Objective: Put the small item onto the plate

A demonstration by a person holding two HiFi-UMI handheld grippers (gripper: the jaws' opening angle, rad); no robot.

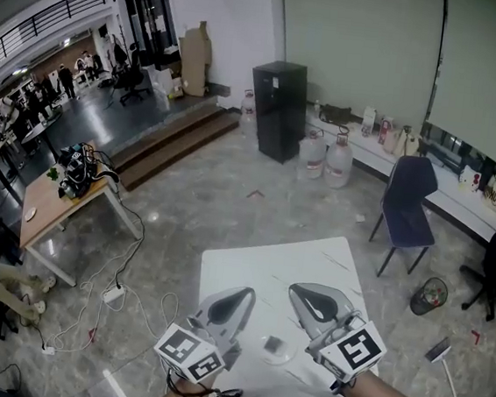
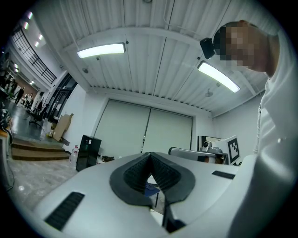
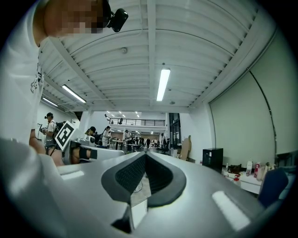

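Note:
In the head view a small dark square item [image 1: 272,343] lies on a clear round plate [image 1: 282,357] near the front of the white table [image 1: 267,270]. My left gripper [image 1: 239,300] is held just left of the plate, my right gripper [image 1: 310,298] just right of it, both raised and pointing away from me. Neither touches the plate or the item. In the left gripper view the left gripper [image 2: 150,156] has its jaws closed tip to tip with nothing between them. The right gripper [image 3: 145,156] is likewise shut and empty in its own view. Both gripper views face the room and ceiling, so the plate is hidden there.
A blue chair [image 1: 408,206] stands beyond the table's far right corner, with a waste bin [image 1: 430,296] on the floor to the right. A black cabinet [image 1: 279,108] and water bottles [image 1: 325,157] stand farther back. A wooden desk [image 1: 57,208] and floor cables [image 1: 114,298] lie to the left.

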